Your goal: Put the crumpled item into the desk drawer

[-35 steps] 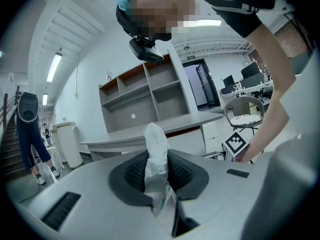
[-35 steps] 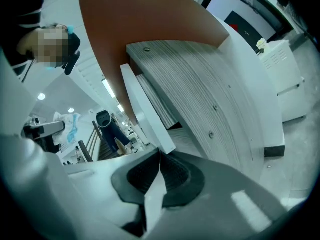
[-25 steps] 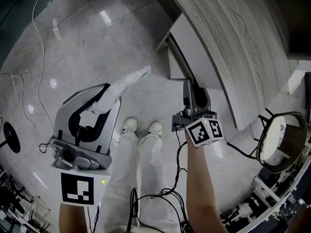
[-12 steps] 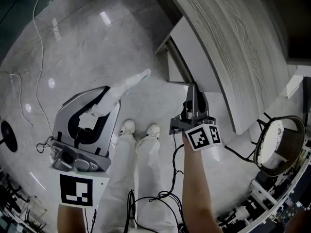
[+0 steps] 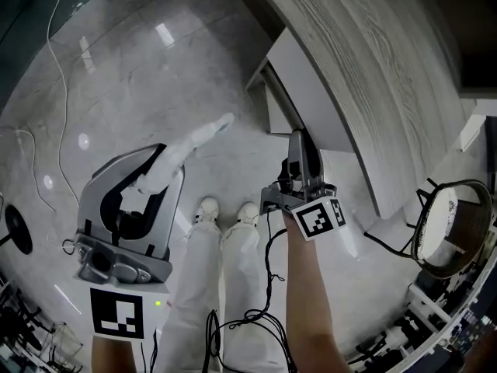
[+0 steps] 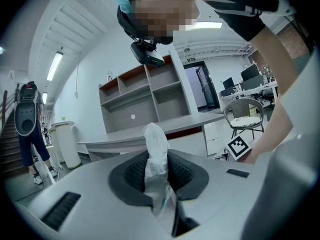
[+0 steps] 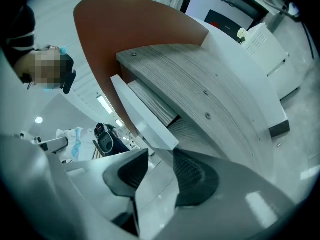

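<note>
No legible text or numbers

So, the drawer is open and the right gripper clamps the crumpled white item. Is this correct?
No: the left gripper clamps the crumpled white item, as the left gripper view shows. The right gripper has just been opening its jaws, nothing between them. The drawer is open.

From the head we look steeply down, well above the pale marble floor [image 5: 116, 76]. Our 2 gripper views sit close behind their own jaws: the left faces out across the room, the right faces the curved grey wood-grain desk [image 7: 200, 99] nearby, shared with the head view.
</note>
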A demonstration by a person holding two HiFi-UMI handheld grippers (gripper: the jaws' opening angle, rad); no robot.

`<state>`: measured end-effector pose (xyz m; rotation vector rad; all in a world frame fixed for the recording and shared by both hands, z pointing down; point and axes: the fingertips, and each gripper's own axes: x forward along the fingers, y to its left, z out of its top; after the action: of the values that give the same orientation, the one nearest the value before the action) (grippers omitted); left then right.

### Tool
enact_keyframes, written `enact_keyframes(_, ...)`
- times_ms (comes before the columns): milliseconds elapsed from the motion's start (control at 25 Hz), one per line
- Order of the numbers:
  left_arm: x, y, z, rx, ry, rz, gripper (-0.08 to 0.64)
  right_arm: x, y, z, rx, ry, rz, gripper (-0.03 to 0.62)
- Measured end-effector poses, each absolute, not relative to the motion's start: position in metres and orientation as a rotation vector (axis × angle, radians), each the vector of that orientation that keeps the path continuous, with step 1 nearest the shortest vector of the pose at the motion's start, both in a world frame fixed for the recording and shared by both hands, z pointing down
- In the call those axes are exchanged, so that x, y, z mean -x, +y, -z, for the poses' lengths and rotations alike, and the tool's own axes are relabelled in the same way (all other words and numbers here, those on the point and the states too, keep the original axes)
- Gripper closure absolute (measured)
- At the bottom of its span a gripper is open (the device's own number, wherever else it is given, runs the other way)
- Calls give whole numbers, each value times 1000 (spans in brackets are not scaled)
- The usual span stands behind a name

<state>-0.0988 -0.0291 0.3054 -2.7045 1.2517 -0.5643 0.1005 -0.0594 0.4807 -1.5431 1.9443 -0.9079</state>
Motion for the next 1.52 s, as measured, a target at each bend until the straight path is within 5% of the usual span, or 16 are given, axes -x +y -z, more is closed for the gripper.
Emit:
enact_keyframes(520,84,-36,-318,2733,1172,583,503,-106,-83,-470,1443,1779,807,413)
enact_keyframes(920,87,-36,-319,2731,1170,582,503,-102,-80,-463,1395,1870,732,489)
enact_keyframes(1520,90,-34,-316,2736,1182,547,503,-55,-42,-470,1361,2125,785,509)
